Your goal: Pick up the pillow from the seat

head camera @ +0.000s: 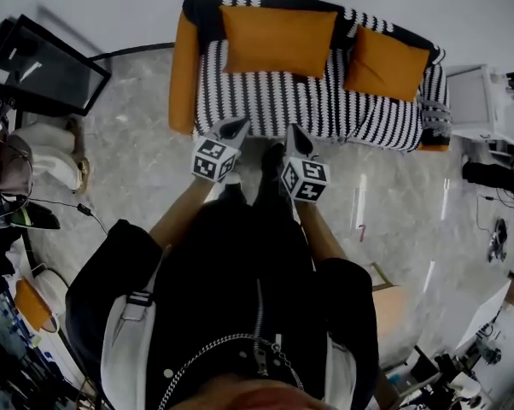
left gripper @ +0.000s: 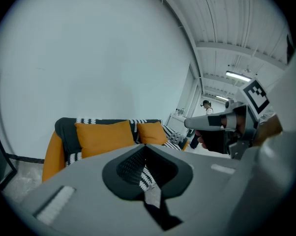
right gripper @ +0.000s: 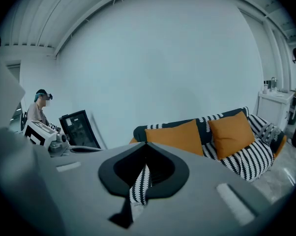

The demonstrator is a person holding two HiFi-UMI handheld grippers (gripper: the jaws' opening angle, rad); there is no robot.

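Observation:
Two orange pillows lean on the back of a black-and-white striped sofa [head camera: 325, 105]: a large one [head camera: 278, 39] on the left and a smaller one [head camera: 385, 62] on the right. My left gripper [head camera: 236, 126] and right gripper [head camera: 293, 133] hover side by side over the floor just short of the seat's front edge. Both are shut and hold nothing. In the left gripper view the shut jaws [left gripper: 145, 146] point at the sofa, with the pillows [left gripper: 103, 137] [left gripper: 151, 133] beyond them. The right gripper view shows its shut jaws [right gripper: 146, 144] under the same pillows [right gripper: 175, 137] [right gripper: 231, 132].
A black-framed screen [head camera: 43, 67] leans against the wall left of the sofa. A white cabinet [head camera: 470, 101] stands at the sofa's right end. Bags and gear clutter the floor at far left and lower right. Another person [right gripper: 37, 109] stands in the background.

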